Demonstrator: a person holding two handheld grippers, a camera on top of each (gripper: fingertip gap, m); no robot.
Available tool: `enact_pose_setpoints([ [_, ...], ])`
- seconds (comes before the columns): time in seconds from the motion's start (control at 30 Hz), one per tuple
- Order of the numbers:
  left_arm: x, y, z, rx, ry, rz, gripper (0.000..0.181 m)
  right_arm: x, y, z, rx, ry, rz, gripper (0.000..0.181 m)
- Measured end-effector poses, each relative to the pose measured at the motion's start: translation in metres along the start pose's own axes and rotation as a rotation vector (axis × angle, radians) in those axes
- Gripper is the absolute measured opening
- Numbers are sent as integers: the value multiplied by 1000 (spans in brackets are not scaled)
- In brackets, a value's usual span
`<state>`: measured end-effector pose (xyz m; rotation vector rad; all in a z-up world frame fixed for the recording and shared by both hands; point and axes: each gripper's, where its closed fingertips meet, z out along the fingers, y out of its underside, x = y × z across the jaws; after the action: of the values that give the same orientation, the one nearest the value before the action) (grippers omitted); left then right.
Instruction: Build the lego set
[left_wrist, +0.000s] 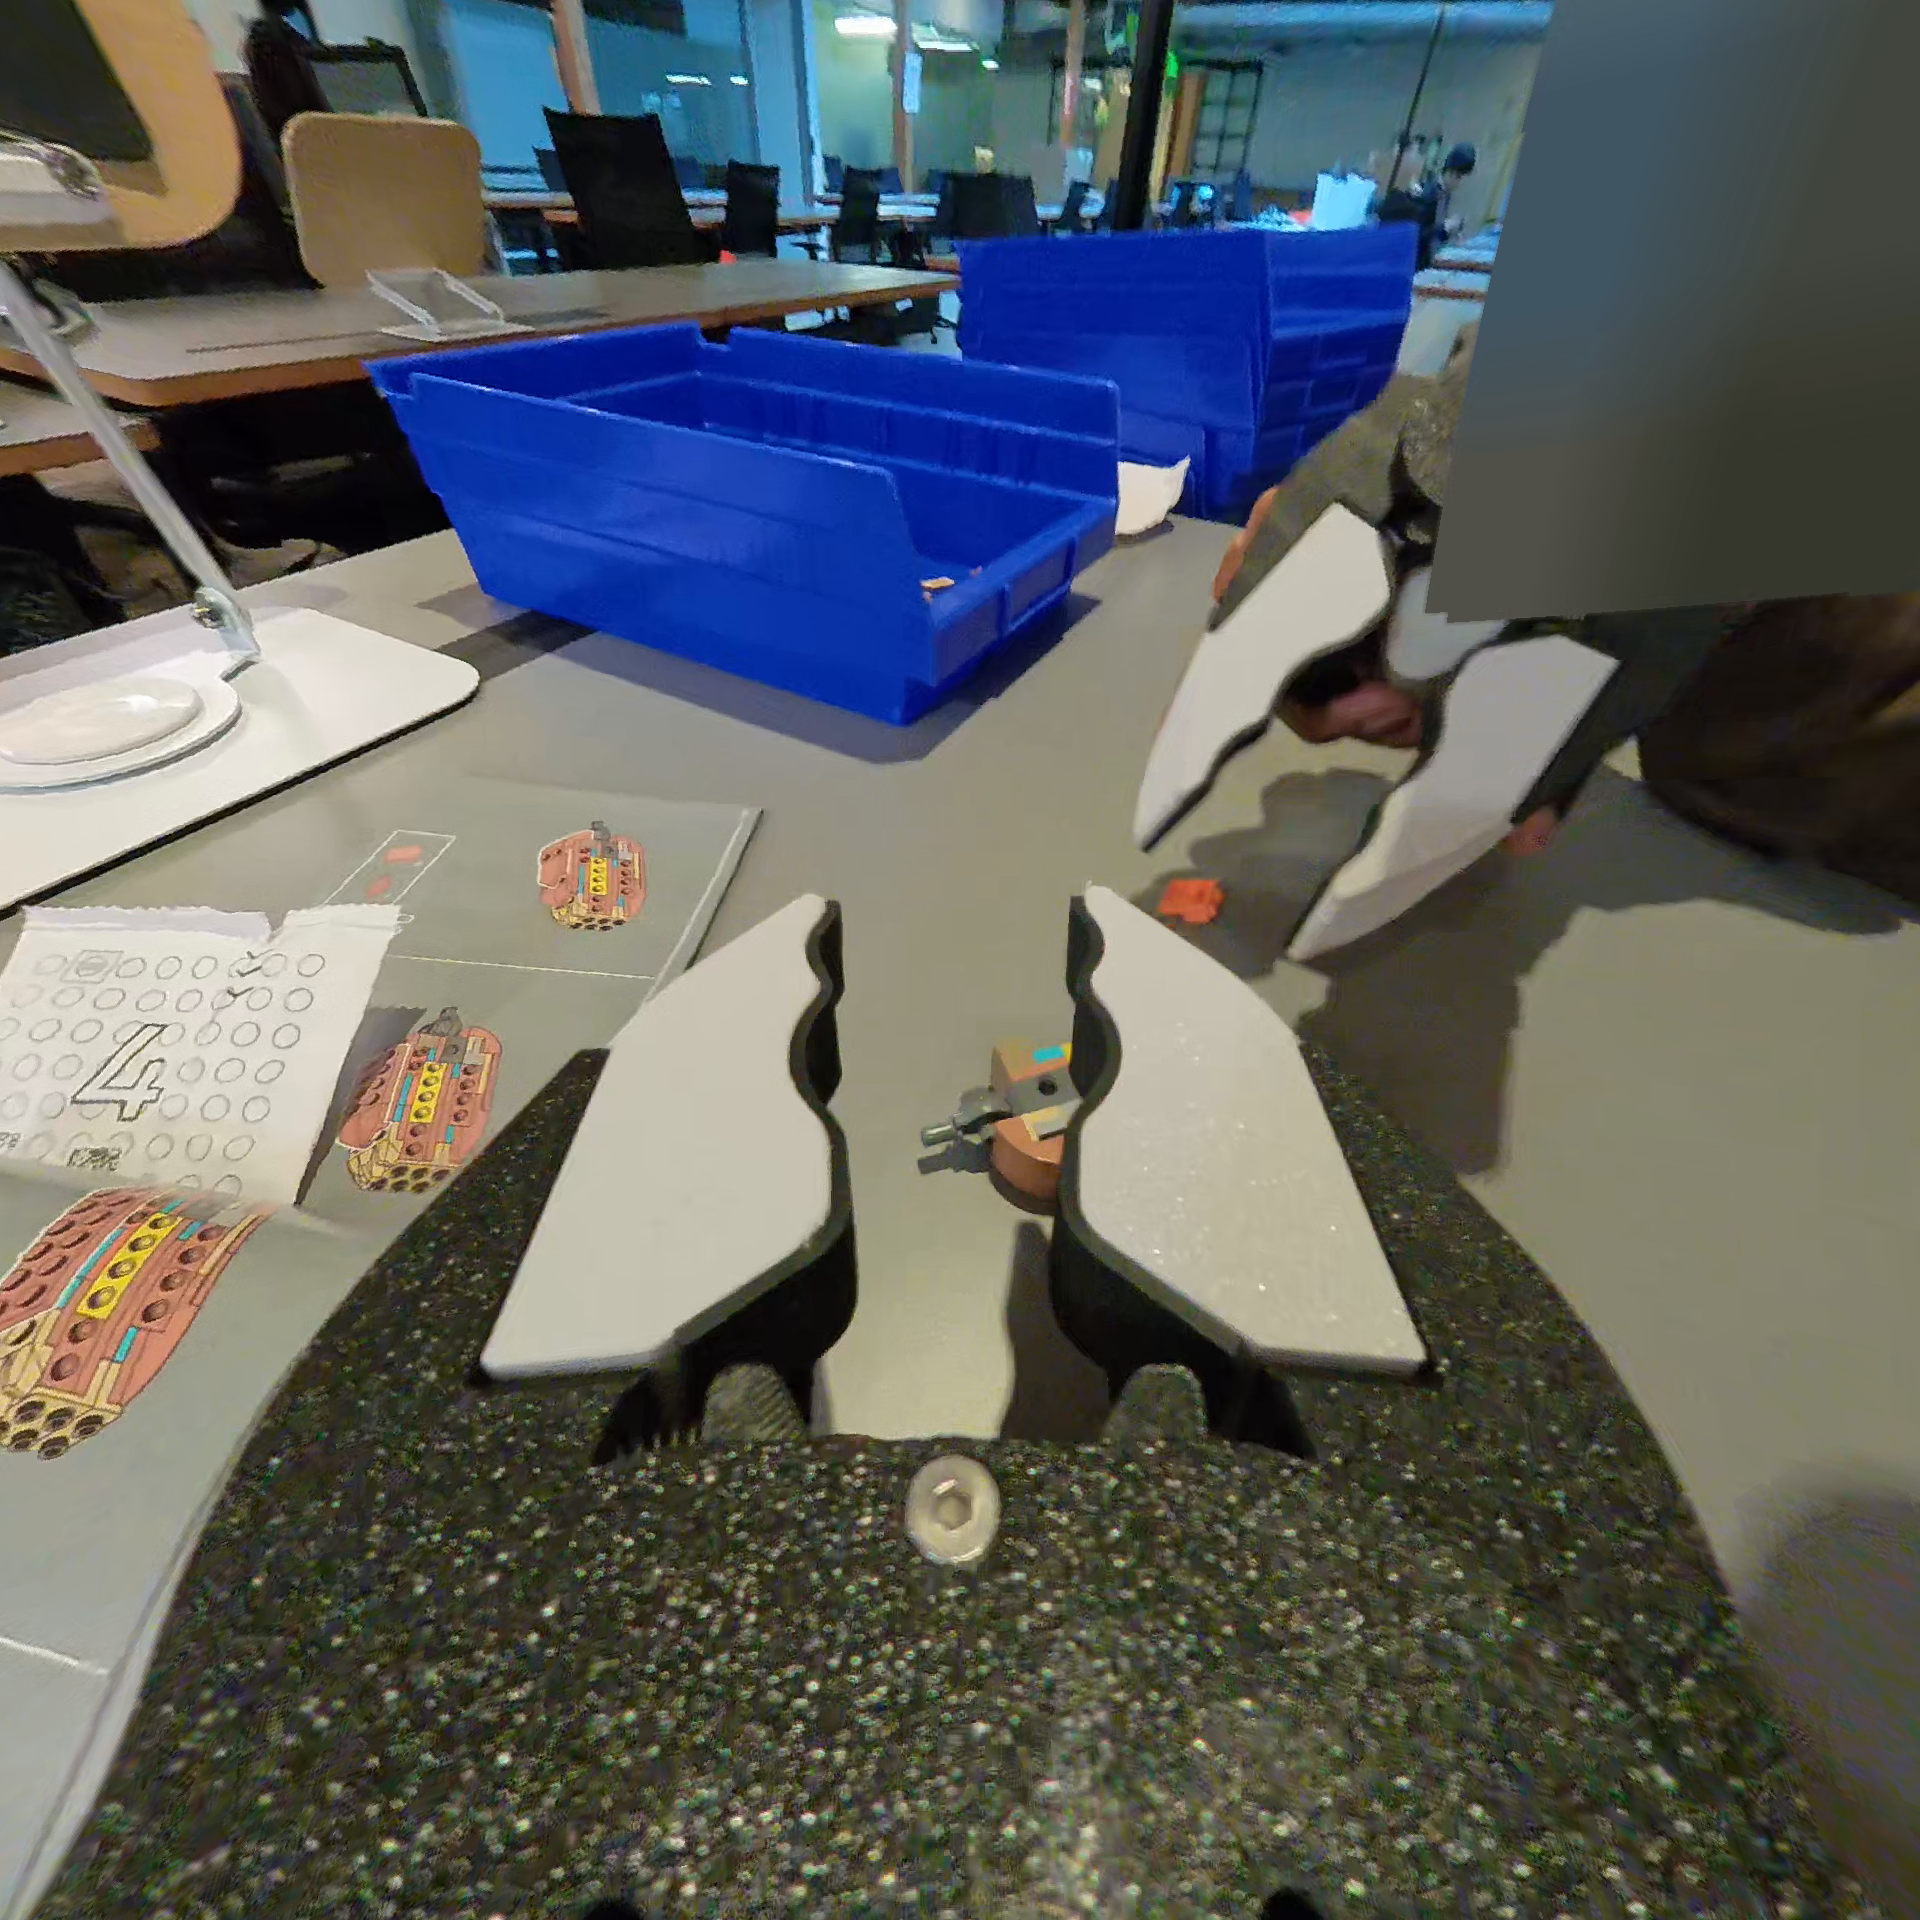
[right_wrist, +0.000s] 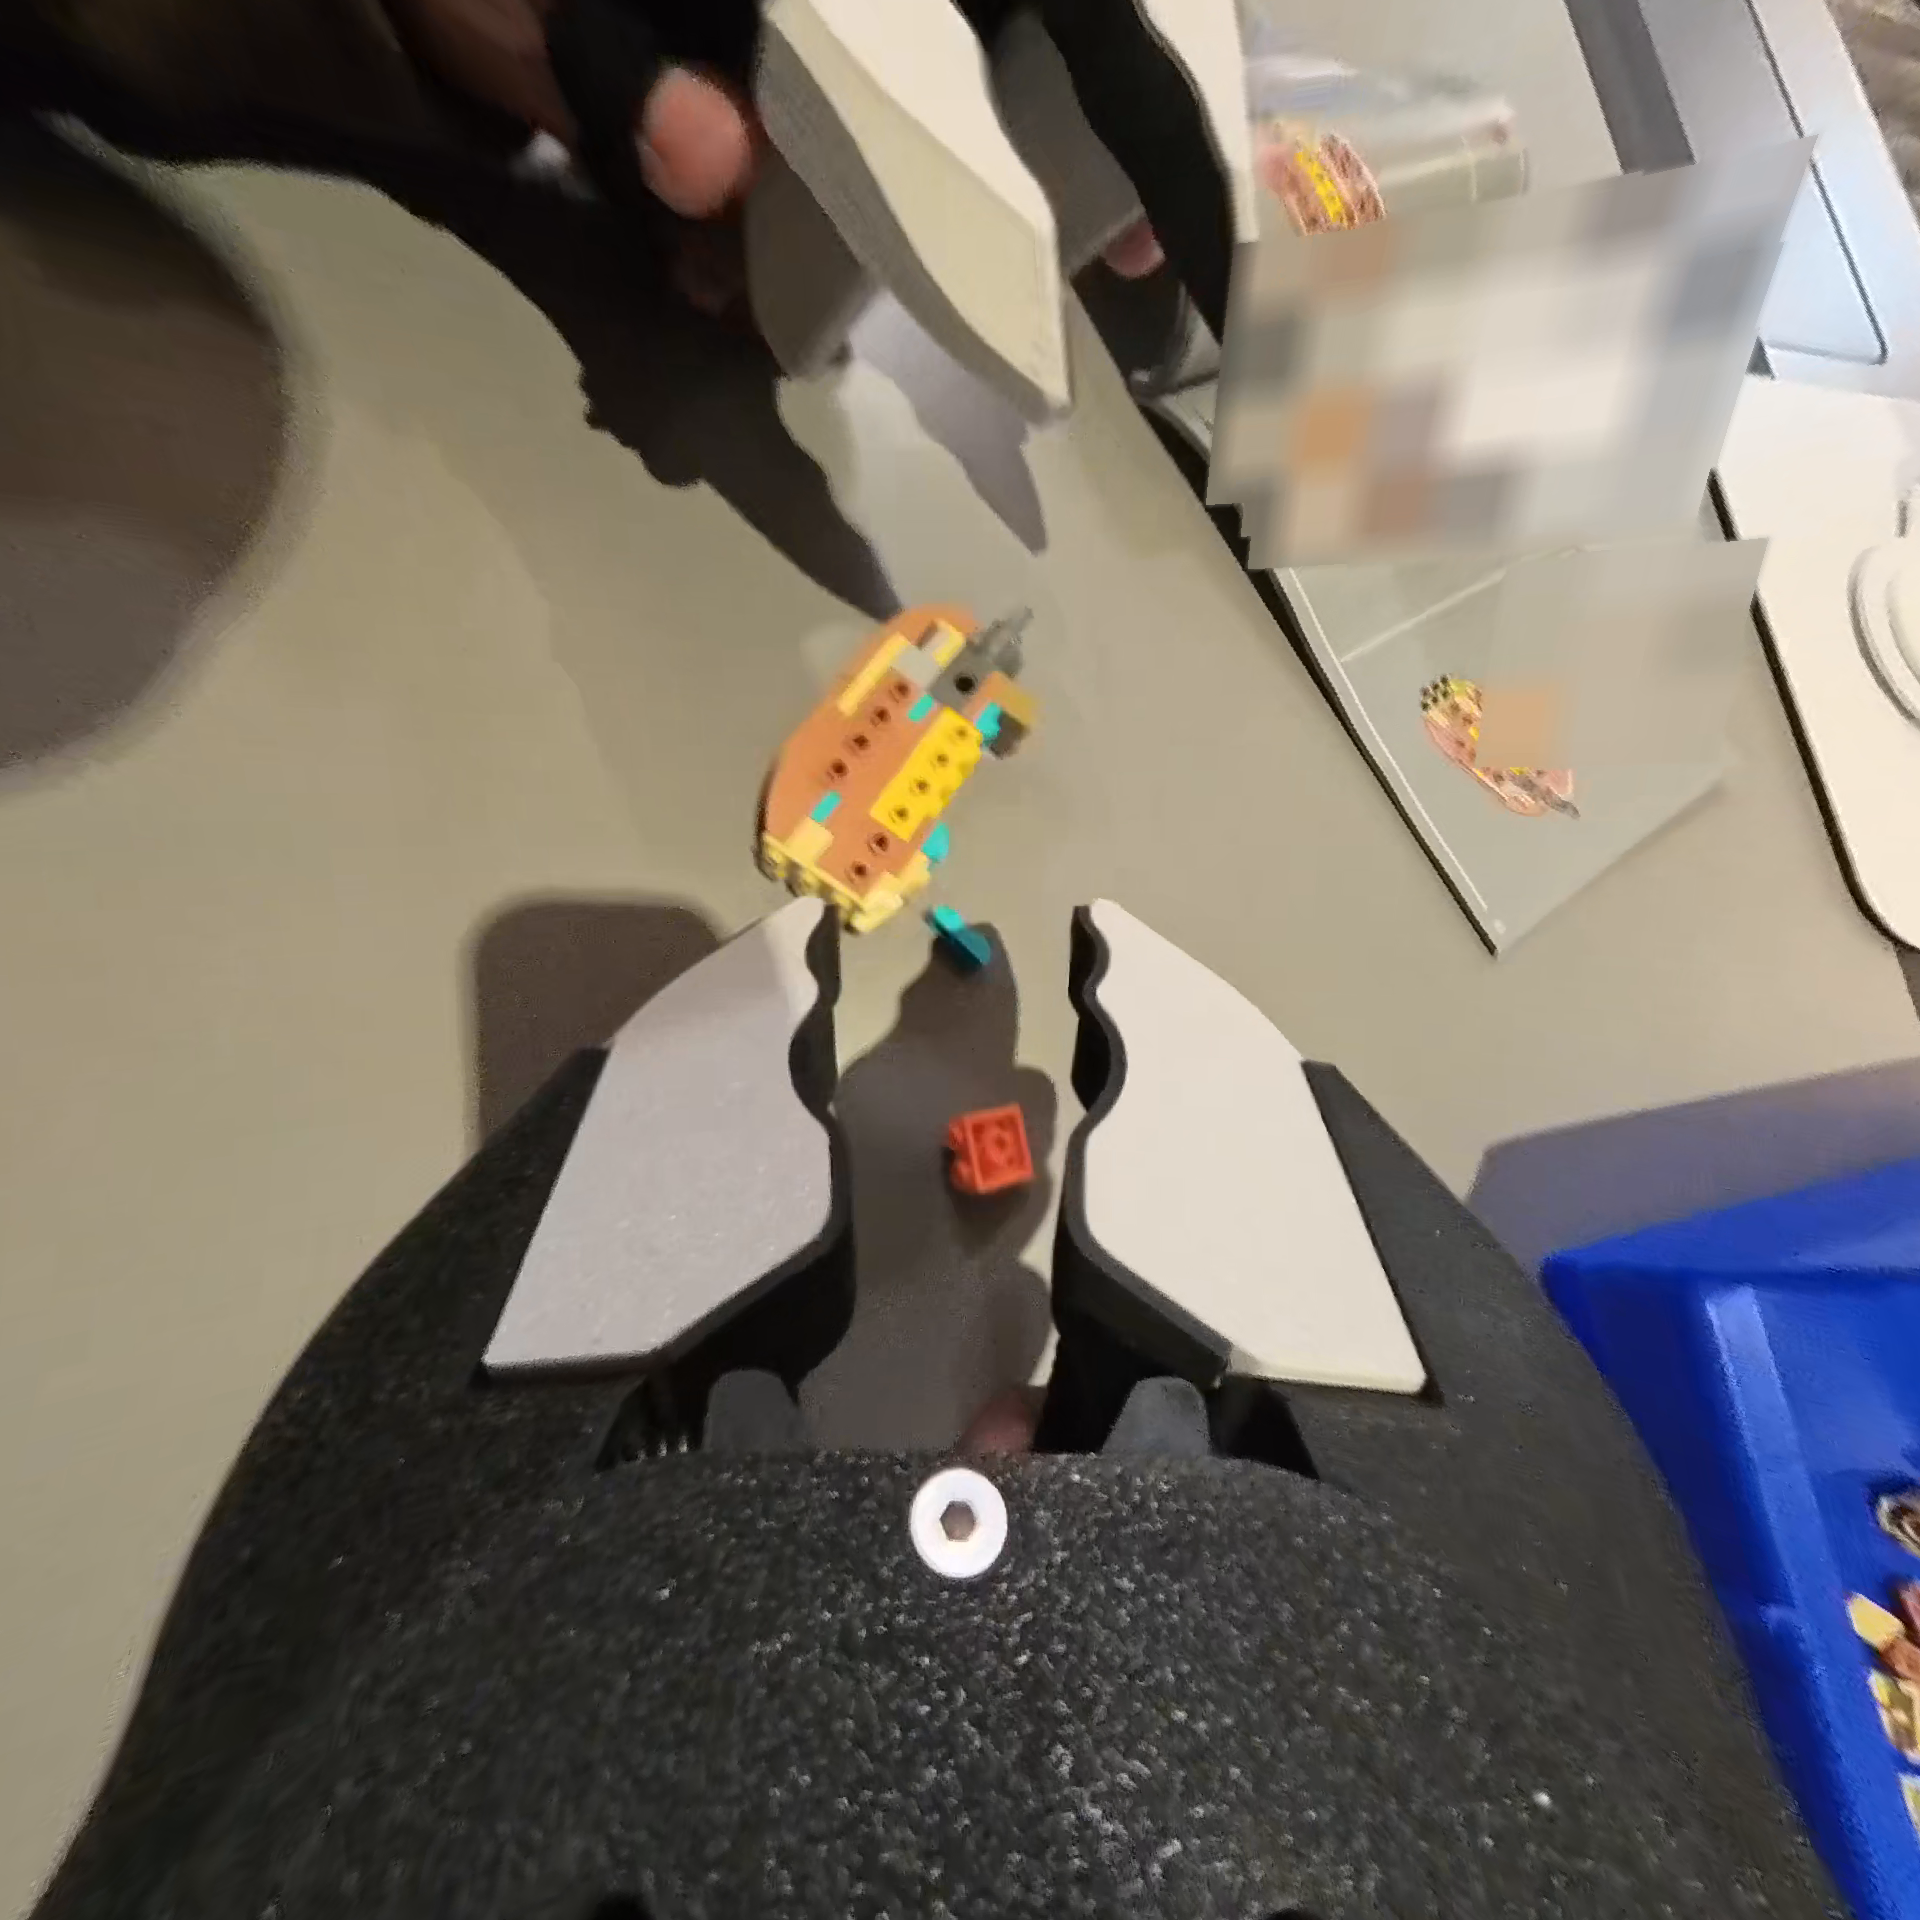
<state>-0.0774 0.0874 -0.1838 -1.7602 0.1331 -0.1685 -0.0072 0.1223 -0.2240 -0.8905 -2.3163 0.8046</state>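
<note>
**Two open grippers hovering over a part-built toy**

The part-built brick model is lying on the grey bench, just beyond the right hand-held gripper, whose jaws are gaping empty above a red brick. A teal piece is sitting between them. The left hand-held gripper is also hanging open beside the model. A blue bin and instruction booklet are lying nearby.

Orange, yellow and teal model; red brick; blue bin.

Grey table. Open blue bin at back, taller stack of blue bins behind it. White lamp base far left. Black office chairs beyond.
</note>
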Motion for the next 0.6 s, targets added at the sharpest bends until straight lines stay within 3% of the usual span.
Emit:
enact_pose_setpoints([
  [0.27,19,7,4,-50,77,83,42,23,38,-3,-31,-3,49,37],
  [0.43,38,11,7,-77,142,147,41,25,24,1,47,43,-13,30],
  [0.6,44,7,13,-50,117,210,38,43,-7,-9,259,172,12,24],
])
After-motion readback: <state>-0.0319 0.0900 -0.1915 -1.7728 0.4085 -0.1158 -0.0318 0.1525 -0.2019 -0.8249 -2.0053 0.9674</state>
